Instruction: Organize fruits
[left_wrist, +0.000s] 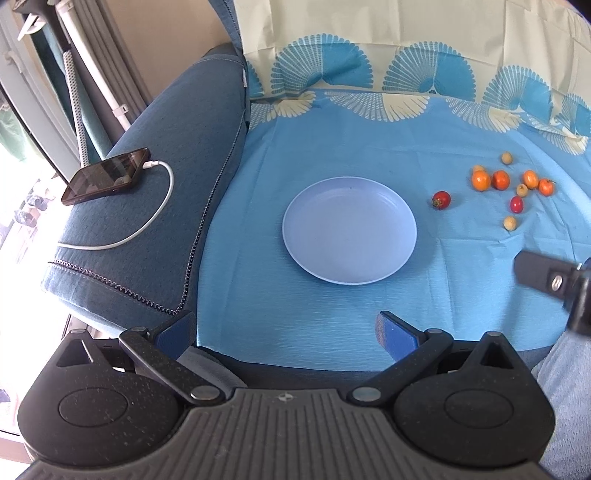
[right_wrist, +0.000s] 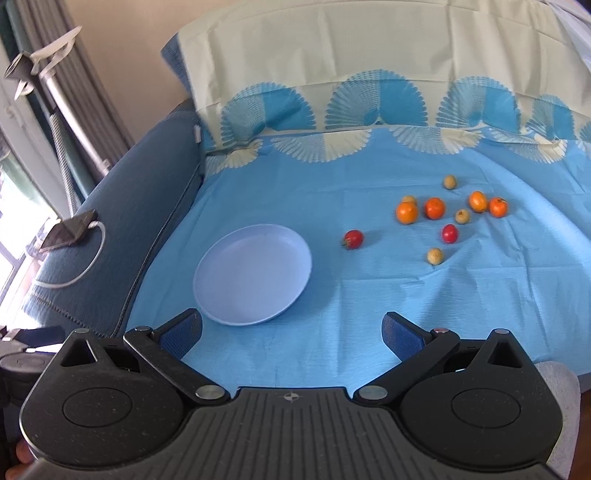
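Right wrist view: right gripper (right_wrist: 291, 332) and left gripper (left_wrist: 286, 332), jaws wide, empty. Small round fruits (right_wrist: 447, 218) loose beside empty pale-blue round plate (right_wrist: 255, 277). Risk: rolling on soft cloth.

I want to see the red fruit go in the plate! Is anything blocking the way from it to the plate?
No. Only bare blue cloth lies between the nearest red fruit and the plate. The right claw is open, with nothing between it and that fruit either.
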